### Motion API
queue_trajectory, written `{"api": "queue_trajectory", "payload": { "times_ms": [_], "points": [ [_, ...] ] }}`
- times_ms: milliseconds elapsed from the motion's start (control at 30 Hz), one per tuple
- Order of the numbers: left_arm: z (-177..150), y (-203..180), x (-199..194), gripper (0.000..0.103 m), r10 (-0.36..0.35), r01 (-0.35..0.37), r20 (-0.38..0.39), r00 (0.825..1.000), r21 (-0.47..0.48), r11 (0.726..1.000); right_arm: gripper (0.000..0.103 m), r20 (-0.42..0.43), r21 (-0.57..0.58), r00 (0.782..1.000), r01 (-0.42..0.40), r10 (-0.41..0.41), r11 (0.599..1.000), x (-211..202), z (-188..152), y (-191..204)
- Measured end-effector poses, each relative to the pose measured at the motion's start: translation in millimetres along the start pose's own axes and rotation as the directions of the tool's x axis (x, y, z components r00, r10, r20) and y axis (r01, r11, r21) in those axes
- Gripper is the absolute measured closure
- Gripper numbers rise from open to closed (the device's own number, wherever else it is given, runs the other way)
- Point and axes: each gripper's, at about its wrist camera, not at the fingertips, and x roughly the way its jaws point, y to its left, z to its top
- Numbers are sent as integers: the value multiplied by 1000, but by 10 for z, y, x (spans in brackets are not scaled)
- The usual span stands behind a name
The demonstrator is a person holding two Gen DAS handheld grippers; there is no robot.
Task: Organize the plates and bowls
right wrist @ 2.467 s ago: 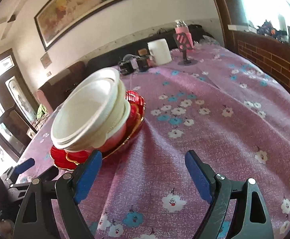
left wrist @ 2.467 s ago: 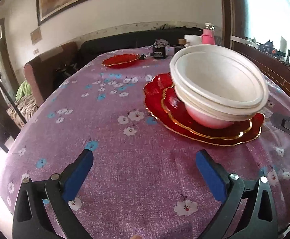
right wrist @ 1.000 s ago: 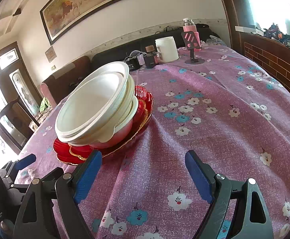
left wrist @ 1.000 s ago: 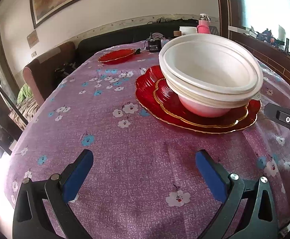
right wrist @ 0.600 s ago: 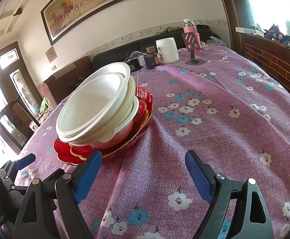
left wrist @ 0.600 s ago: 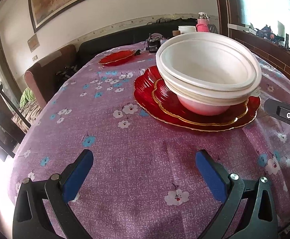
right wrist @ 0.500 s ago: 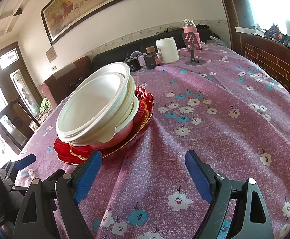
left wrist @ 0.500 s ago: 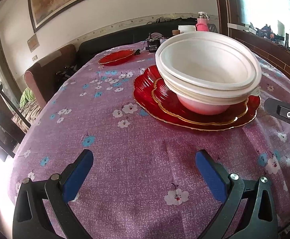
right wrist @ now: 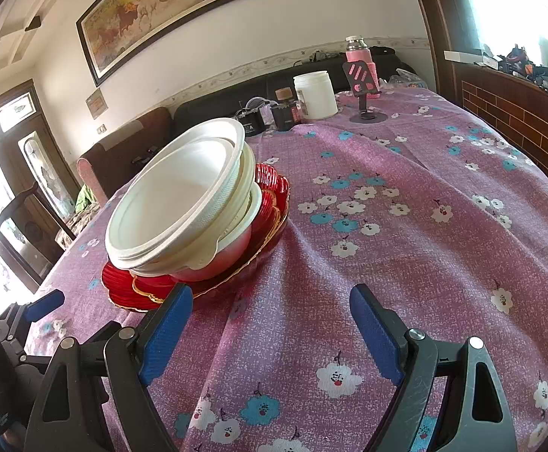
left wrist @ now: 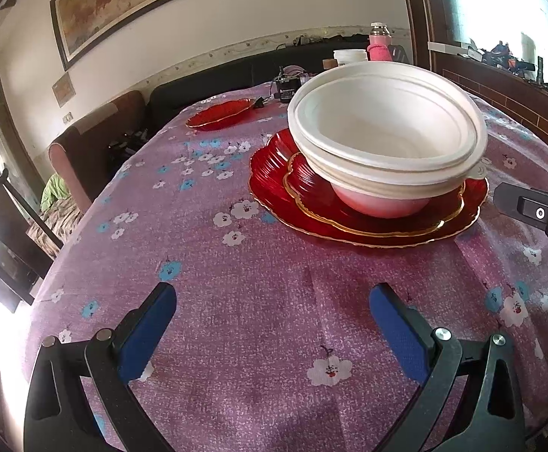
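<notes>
A stack of white bowls sits on two stacked red gold-rimmed plates on the purple floral tablecloth. The stack also shows in the right wrist view, on the red plates. A third red plate lies alone at the far side of the table. My left gripper is open and empty, low over the cloth, short of the stack. My right gripper is open and empty, to the right of the stack; its finger shows in the left wrist view.
At the table's far end stand a white jar, a pink bottle, a phone stand and small dark items. A sofa and armchair sit behind. A brick ledge runs along the right.
Both grippers have drawn back slightly from the stack and stay open. The bowls and plates have not moved.
</notes>
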Motion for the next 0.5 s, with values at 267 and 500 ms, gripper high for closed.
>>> {"api": "queue_trajectory", "payload": {
  "times_ms": [267,500],
  "points": [
    [-2,2,3,0,10,-10,0,1000,2,1000,14,-1,1,1000,1,-1,1000,-14,-2,-2],
    [-5,-18,6,0,14,-14,3,1000,11,1000,14,-1,2,1000,2,-2,1000,-25,-7,-3]
  ]
}}
